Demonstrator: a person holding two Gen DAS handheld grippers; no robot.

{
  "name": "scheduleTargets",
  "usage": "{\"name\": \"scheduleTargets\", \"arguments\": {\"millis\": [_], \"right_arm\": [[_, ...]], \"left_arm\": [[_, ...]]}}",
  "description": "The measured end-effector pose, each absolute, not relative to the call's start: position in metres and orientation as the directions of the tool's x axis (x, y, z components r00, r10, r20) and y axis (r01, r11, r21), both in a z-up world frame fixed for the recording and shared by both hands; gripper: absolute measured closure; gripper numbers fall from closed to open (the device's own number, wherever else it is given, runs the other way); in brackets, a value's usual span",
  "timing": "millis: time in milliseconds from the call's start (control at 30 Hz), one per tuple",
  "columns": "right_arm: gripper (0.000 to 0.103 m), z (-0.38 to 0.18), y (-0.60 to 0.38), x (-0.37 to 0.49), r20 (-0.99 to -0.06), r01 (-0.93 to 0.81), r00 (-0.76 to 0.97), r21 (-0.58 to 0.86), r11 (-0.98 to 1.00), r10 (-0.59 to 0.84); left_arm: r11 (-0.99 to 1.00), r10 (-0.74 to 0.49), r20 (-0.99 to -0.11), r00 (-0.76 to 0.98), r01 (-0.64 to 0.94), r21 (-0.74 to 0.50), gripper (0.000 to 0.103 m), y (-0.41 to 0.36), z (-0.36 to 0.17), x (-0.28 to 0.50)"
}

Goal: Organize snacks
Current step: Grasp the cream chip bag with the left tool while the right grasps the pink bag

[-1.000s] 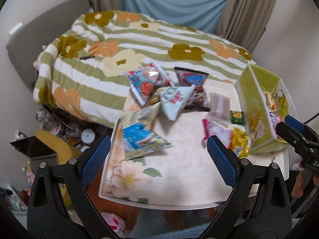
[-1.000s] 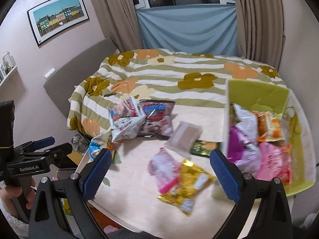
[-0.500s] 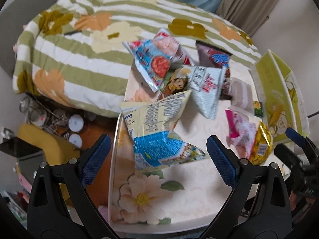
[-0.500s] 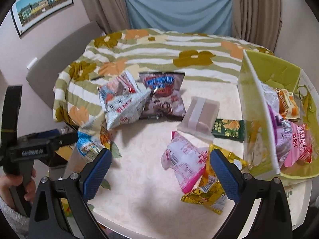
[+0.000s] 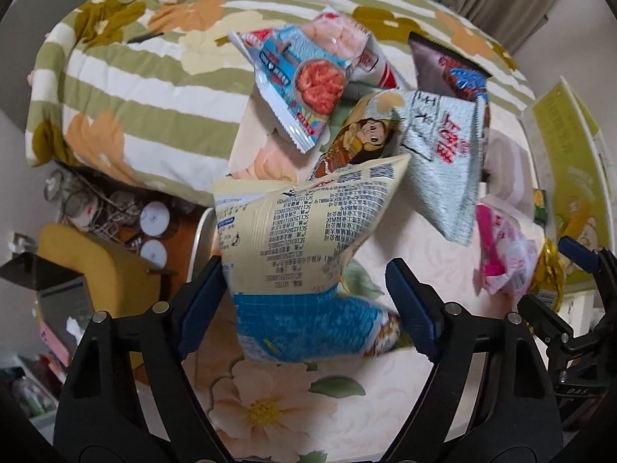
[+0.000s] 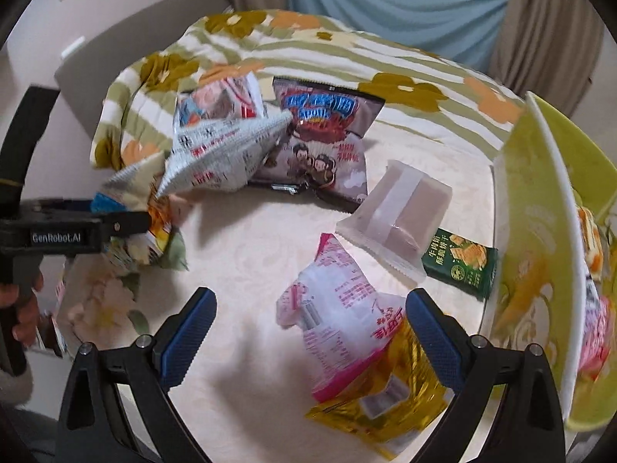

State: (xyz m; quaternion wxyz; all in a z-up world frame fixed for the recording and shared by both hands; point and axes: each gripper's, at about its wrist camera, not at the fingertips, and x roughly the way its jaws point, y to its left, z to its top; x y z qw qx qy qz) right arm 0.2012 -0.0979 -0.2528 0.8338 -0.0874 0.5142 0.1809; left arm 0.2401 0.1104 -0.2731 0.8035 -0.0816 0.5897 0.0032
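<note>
Crinkled foil and plastic crowd a cream floral worktop [image 6: 246, 254] as a person sorts snacks with two handheld grippers. The left gripper [image 5: 304, 293] hangs over the worktop's left edge, jaws spread wide and holding nothing, straddling a cream-and-blue snack bag [image 5: 304, 266] whose long axis runs away from the camera, blue end nearest, printed back up. The right gripper [image 6: 308, 328], equally wide and empty, frames a pink-and-white packet [image 6: 339, 324] lying across a gold packet [image 6: 381, 393] near the front edge, just beside the yellow-green bin [image 6: 540, 231] at the right edge, which already holds several packets. Both bags look air-puffed, light and slippery, their contents probably brittle; a gentle pinch across the narrow width, or on a crimped end seam, seems safest. A silver packet [image 5: 443, 162], a dark packet [image 6: 324, 142], a pale translucent pack [image 6: 397, 208] and a green box [image 6: 459, 266] wait toward the far edge.
</note>
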Motion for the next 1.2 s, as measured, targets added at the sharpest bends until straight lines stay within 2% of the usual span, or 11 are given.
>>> {"name": "scheduleTargets", "arguments": {"millis": [133, 300, 467, 767, 933, 1000, 1033, 1200], "right_arm": [[0.005, -0.265, -0.1, 0.207, -0.904, -0.443, 0.378, 0.013, 0.896, 0.2], [0.005, -0.277, -0.104, 0.212, -0.916, -0.491, 0.345, 0.009, 0.871, 0.204], [0.005, -0.284, -0.105, 0.214, -0.92, -0.531, 0.332, -0.001, 0.848, 0.207], [0.006, -0.293, -0.103, 0.217, -0.922, -0.6, 0.324, -0.028, 0.8, 0.21], [0.018, -0.303, -0.098, 0.219, -0.934, -0.629, 0.302, -0.043, 0.776, 0.192], [0.029, -0.307, -0.096, 0.219, -0.938, -0.636, 0.29, -0.042, 0.771, 0.188], [0.03, -0.309, -0.094, 0.22, -0.941, -0.636, 0.279, -0.032, 0.771, 0.191], [0.05, -0.309, -0.081, 0.216, -0.937, -0.637, 0.283, -0.024, 0.77, 0.204]], "left_arm": [[0.988, -0.078, -0.962, 0.261, -0.109, -0.11, 0.031, 0.105, -0.288, 0.241], [0.991, -0.075, -0.974, 0.215, -0.092, -0.097, 0.044, 0.094, -0.306, 0.23], [0.998, -0.037, -0.975, 0.221, -0.05, -0.049, 0.051, 0.085, -0.308, 0.218], [0.996, -0.044, -0.973, 0.228, -0.061, -0.059, 0.055, 0.091, -0.301, 0.2], [0.995, -0.051, -0.968, 0.246, -0.068, -0.07, 0.055, 0.099, -0.293, 0.193], [0.995, -0.054, -0.966, 0.254, -0.065, -0.072, 0.055, 0.099, -0.289, 0.191], [0.995, -0.055, -0.965, 0.258, -0.064, -0.074, 0.055, 0.099, -0.287, 0.19], [0.996, -0.061, -0.958, 0.281, -0.05, -0.078, 0.055, 0.102, -0.275, 0.186]]}}
